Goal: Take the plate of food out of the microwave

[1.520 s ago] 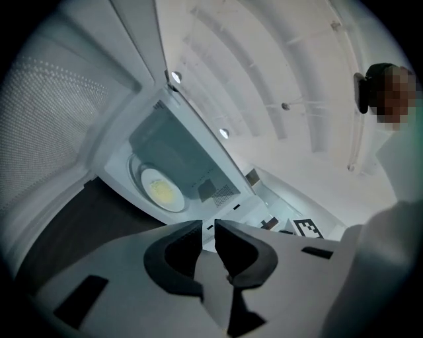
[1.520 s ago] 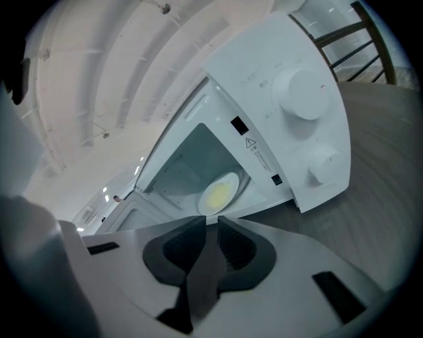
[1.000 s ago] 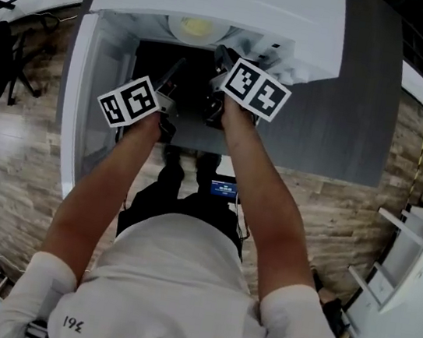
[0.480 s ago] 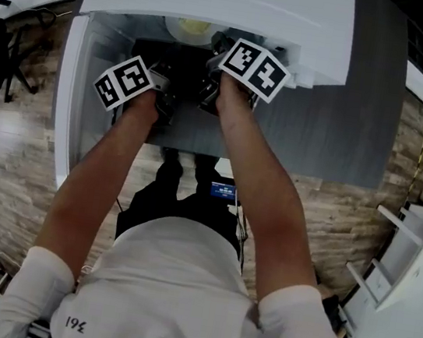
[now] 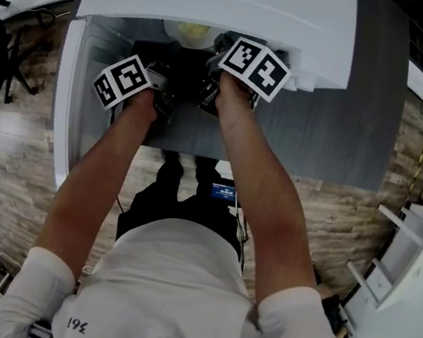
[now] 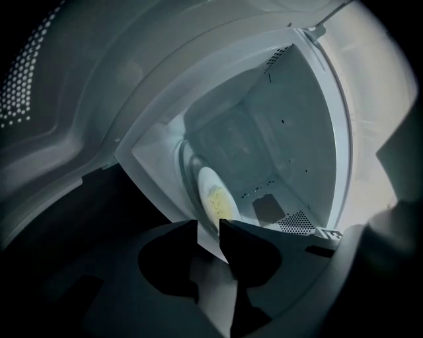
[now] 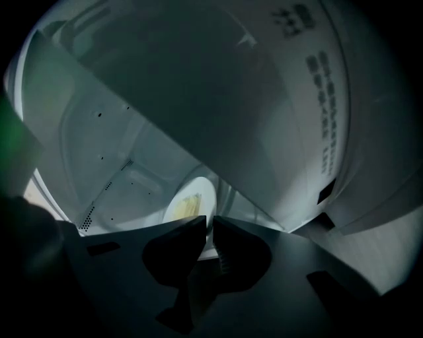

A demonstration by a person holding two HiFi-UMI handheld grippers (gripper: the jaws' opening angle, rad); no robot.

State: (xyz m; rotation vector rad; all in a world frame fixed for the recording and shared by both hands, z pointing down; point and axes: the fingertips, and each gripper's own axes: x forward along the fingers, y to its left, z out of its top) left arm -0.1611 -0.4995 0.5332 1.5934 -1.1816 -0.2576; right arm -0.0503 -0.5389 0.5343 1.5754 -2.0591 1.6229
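A white plate of yellow food (image 5: pixel 189 32) lies on the turntable inside the open white microwave (image 5: pixel 221 0). In the left gripper view the plate (image 6: pixel 215 195) shows just beyond my left gripper (image 6: pixel 208 228), whose jaws stand almost together with nothing between them. The right gripper view has the same plate (image 7: pixel 188 201) just past my right gripper (image 7: pixel 209 224), jaws close together and empty. From the head view both grippers sit at the cavity's mouth, left gripper (image 5: pixel 163 86) and right gripper (image 5: pixel 213 78), their tips mostly hidden by the marker cubes.
The microwave door (image 5: pixel 69 96) is swung open on the left, and its mesh window (image 6: pixel 23 79) fills the left gripper view's upper left. The microwave stands on a grey top (image 5: pixel 336 128). A white shelf unit (image 5: pixel 411 257) stands at the right.
Over the last second both grippers moved forward to the microwave's opening. In the last half second they have hardly shifted.
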